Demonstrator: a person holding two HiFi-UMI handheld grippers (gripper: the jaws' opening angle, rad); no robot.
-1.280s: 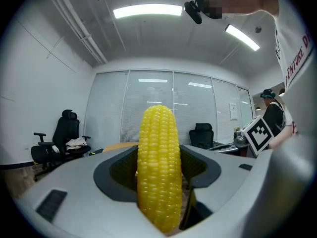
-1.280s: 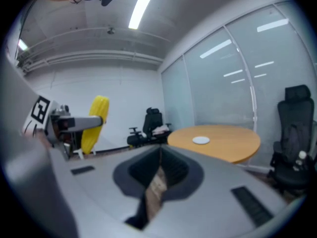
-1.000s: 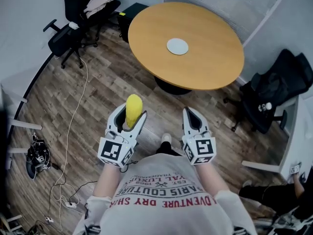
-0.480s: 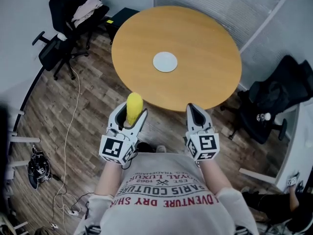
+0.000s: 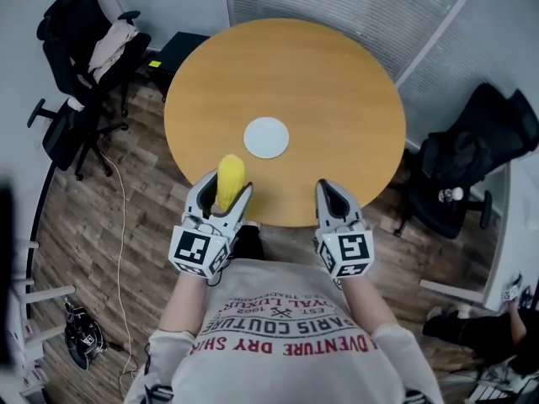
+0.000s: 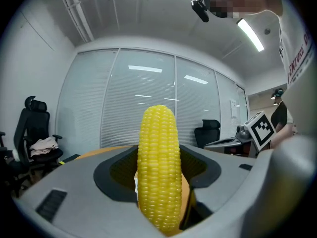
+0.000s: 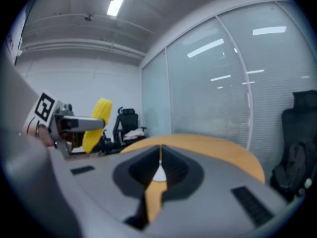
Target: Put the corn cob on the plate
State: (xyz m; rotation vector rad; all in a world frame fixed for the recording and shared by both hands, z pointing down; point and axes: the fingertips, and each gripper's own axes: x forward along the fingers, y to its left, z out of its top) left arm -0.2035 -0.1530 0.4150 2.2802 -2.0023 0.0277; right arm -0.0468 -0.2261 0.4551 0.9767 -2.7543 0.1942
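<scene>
The left gripper (image 5: 226, 194) clamps a yellow corn cob (image 6: 158, 167) upright between its 2 jaws, over the near edge of the round orange wooden table (image 5: 337, 82). A small round white plate (image 5: 266, 137) lies near the table's middle, beyond the cob and apart from it. The right gripper (image 5: 330, 194), its jaws pressed together on nothing, hangs at the table's near edge too.
</scene>
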